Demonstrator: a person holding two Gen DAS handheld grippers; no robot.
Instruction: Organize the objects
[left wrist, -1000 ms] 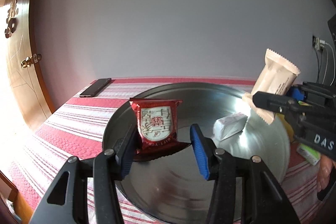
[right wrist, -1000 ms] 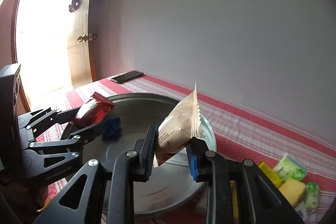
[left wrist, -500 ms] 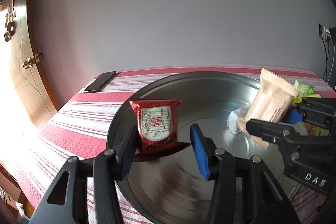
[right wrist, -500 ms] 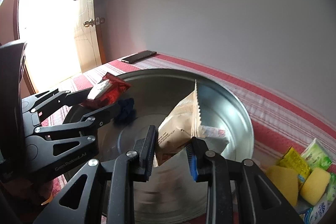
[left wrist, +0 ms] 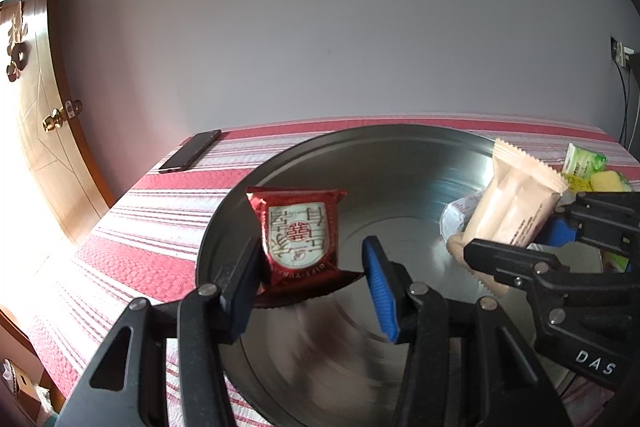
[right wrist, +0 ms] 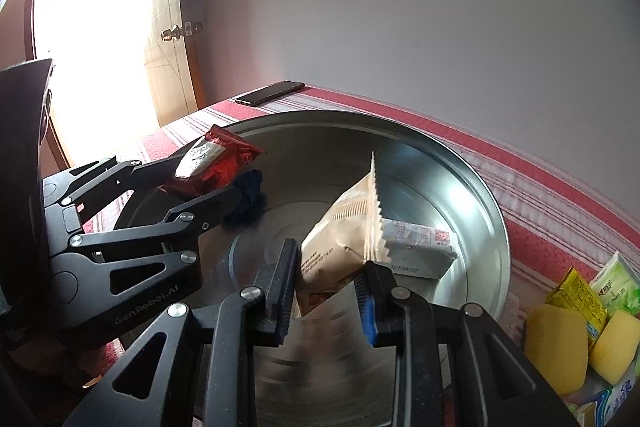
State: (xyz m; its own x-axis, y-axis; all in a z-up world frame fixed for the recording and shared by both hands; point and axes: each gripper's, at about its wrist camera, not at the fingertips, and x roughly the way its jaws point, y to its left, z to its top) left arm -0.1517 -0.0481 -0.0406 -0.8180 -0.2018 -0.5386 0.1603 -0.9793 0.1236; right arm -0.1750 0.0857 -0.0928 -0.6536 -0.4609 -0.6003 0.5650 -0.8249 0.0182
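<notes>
Two snack packets hang over the round metal tray (right wrist: 476,187): my left gripper (left wrist: 312,271) is clamped on the red packet (left wrist: 298,233) and my right gripper (right wrist: 326,289) on the beige packet (right wrist: 340,247). One white packet (right wrist: 416,247) lies in the tray. Yellow sponges (right wrist: 560,347) sit beside it on the striped tablecloth (left wrist: 152,227), a phone (left wrist: 190,157) near the wall.

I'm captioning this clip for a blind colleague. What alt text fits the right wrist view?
The right gripper holds a beige snack packet above a round silver metal tray on a red-and-white striped tablecloth. At left, the left gripper holds a red foil packet over the tray, where a white wrapped packet lies.
</notes>
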